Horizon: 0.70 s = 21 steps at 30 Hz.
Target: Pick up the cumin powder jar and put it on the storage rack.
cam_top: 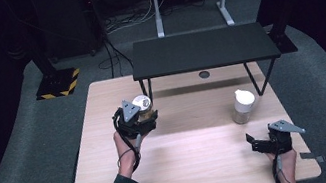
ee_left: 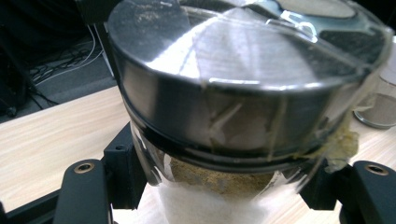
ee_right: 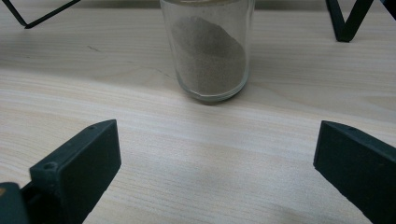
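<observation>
your left gripper (cam_top: 141,119) had its jaws clamped on a glass jar with a shiny metal lid (cam_top: 141,104), gripping the glass just below the lid, over the left half of the light wooden table (cam_top: 199,166) and near the front left leg of the black riser shelf (cam_top: 202,49). in the left gripper view that jar (ee_left: 243,93) sat very close to the camera, its lid criss-crossed with clear tape and a yellowish-brown powder showing through the glass beneath the rim, with a black jaw on either side of the body (i could not tell from the frames whether its base was touching the table or off it). your right gripper (cam_top: 261,144) stood with its jaws spread wide and nothing between them, near the front right of the table, pointing toward the middle. in the right gripper view the two black jaws framed bare wood, and beyond them stood a second glass jar (ee_right: 208,51) upright on the table, partly filled with a grey-brown powder heaped higher on one side. in the high view that jar with its white cap (cam_top: 243,106) stood just in front of the shelf's right leg, well apart from the jar you held and near, but not touching, your right gripper.
</observation>
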Available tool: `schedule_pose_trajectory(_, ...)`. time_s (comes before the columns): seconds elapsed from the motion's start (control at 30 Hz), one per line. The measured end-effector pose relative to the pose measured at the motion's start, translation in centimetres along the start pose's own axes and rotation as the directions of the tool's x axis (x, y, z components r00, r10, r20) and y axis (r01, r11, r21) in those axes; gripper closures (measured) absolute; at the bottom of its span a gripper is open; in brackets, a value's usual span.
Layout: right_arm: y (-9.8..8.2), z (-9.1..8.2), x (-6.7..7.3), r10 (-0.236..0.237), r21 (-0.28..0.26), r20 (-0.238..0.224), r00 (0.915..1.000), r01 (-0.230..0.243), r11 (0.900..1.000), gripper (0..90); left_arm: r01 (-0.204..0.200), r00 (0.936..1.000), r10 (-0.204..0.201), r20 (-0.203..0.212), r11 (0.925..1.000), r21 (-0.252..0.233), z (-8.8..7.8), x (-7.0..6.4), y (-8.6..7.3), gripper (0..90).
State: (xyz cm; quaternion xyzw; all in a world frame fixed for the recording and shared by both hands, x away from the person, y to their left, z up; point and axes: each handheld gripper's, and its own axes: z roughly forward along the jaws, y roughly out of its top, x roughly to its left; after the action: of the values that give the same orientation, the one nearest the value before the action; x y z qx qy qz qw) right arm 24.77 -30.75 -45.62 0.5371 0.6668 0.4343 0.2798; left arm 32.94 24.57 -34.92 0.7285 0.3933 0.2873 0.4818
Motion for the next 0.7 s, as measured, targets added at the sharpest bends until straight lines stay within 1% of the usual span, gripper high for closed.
schedule_pose_trajectory(0.23, 0.0, 0.0, 0.0, 0.002, 0.0, -0.001, 1.0, -0.002, 1.0, 0.0, -0.01, 0.9999, 0.01, 0.007, 0.9999, -0.002, 0.4, 0.0, 0.9, 30.7)
schedule_pose_trajectory(0.4, 0.0, 0.0, -0.1, 0.001, 0.0, -0.002, 1.0, -0.001, 1.0, 0.0, -0.009, 0.9999, 0.009, 0.013, 1.0, -0.002, 0.7, 0.2, 1.5, 30.7)
schedule_pose_trajectory(0.7, 0.0, 0.0, -0.1, 0.003, 0.001, -0.001, 1.0, -0.003, 1.0, 0.0, -0.024, 0.9995, 0.024, 0.022, 0.9997, -0.003, 1.3, 0.3, 2.8, 30.7)
